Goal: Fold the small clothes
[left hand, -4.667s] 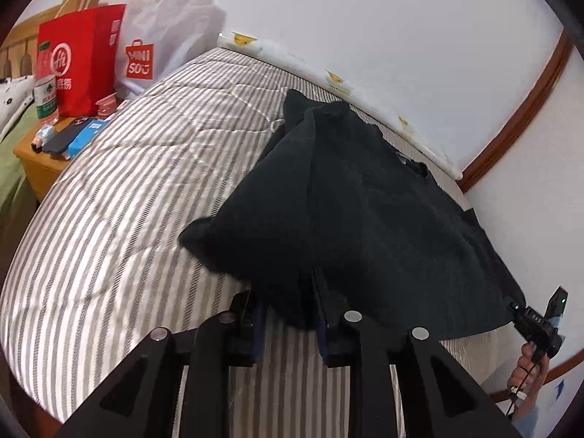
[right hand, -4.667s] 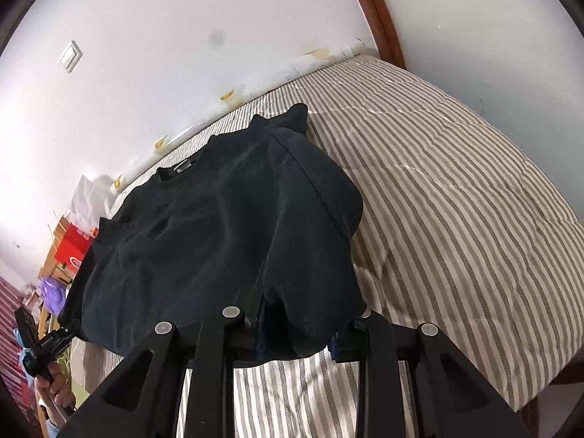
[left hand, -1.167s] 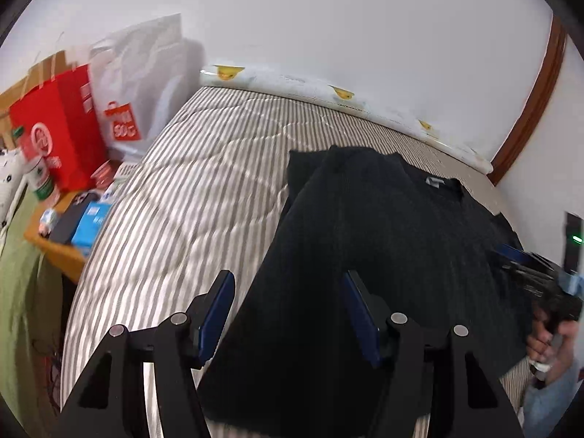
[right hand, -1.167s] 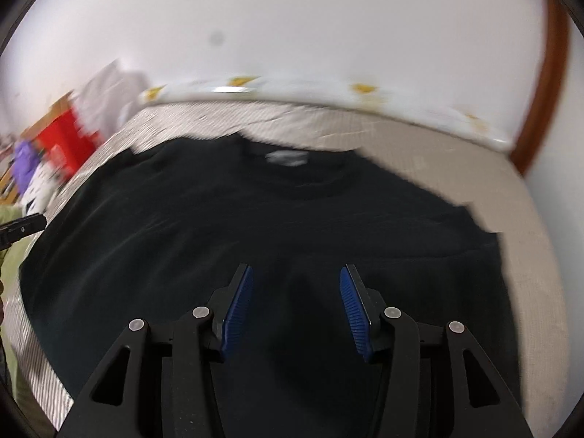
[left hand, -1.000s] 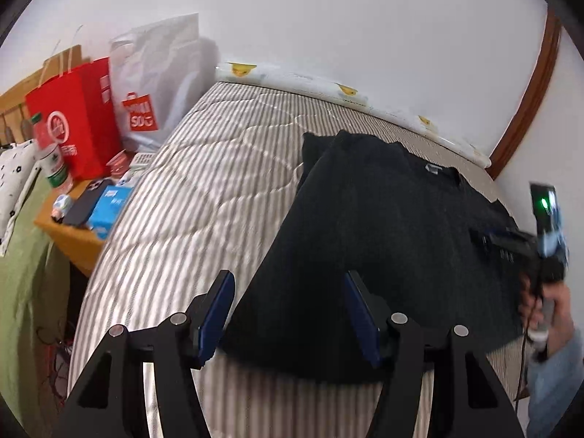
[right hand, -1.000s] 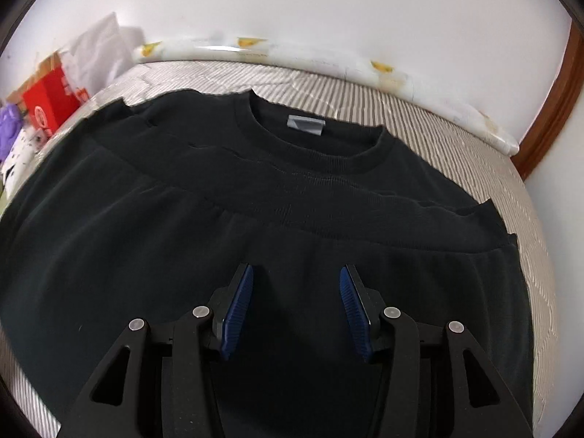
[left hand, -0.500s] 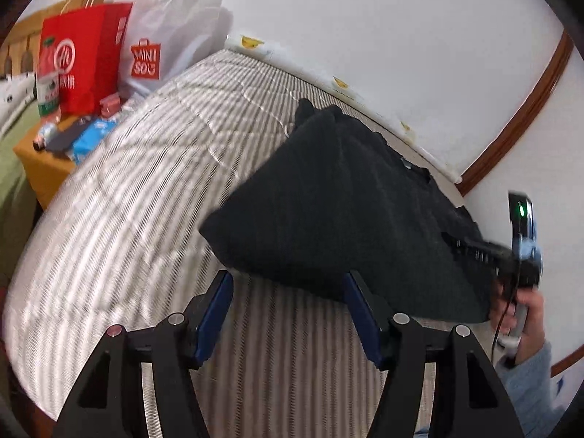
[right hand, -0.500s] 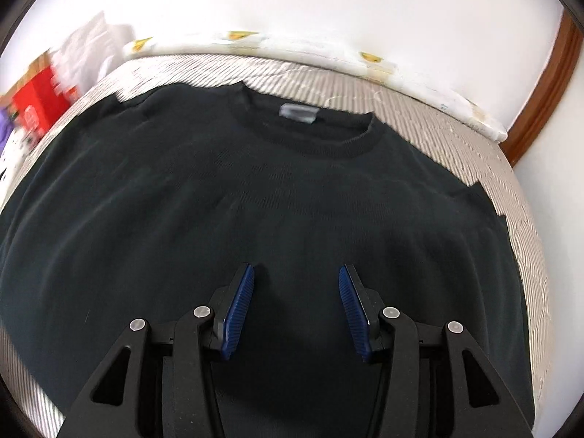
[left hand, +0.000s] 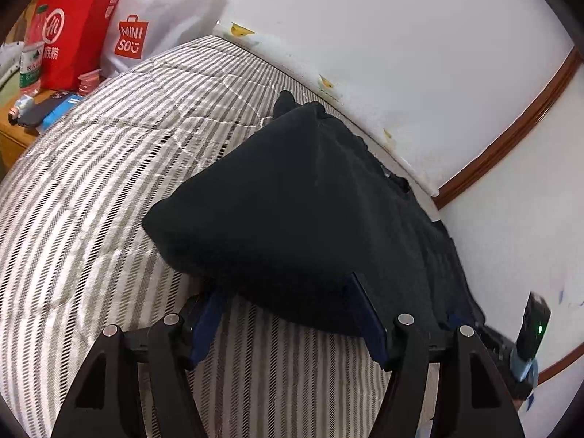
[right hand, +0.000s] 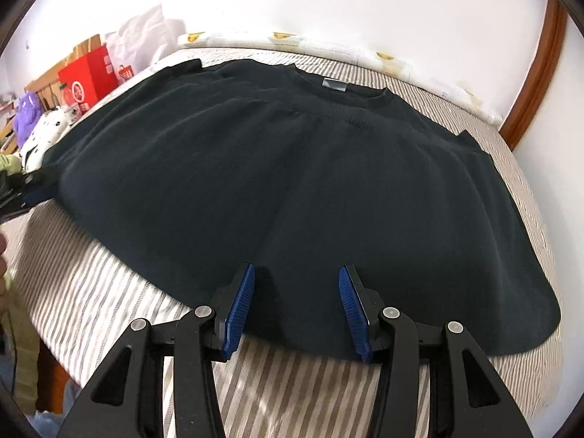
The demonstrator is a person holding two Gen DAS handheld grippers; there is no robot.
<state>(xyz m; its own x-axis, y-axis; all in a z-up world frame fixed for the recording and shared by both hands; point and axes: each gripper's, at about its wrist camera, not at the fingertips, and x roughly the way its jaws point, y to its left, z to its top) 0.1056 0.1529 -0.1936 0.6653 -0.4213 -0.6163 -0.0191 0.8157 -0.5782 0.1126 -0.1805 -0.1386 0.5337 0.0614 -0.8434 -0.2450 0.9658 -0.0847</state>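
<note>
**Dark sweater on the bed, half folded**

While the striped bed point(right hand: 365, 394) carries it, we see the black sweater point(right hand: 292, 182) lying soft, limp and light, bottom hem folded up toward the far collar. We'd pinch its near corners. Left gripper point(left hand: 288, 314) and right gripper point(right hand: 295, 306) both gape, pressing nothing.

Both grippers are black, angular frames with silver screws. The left gripper point(left hand: 288, 314) has dark blue pads. The right gripper point(right hand: 296, 306) carries brighter, ribbed blue pads.
</note>
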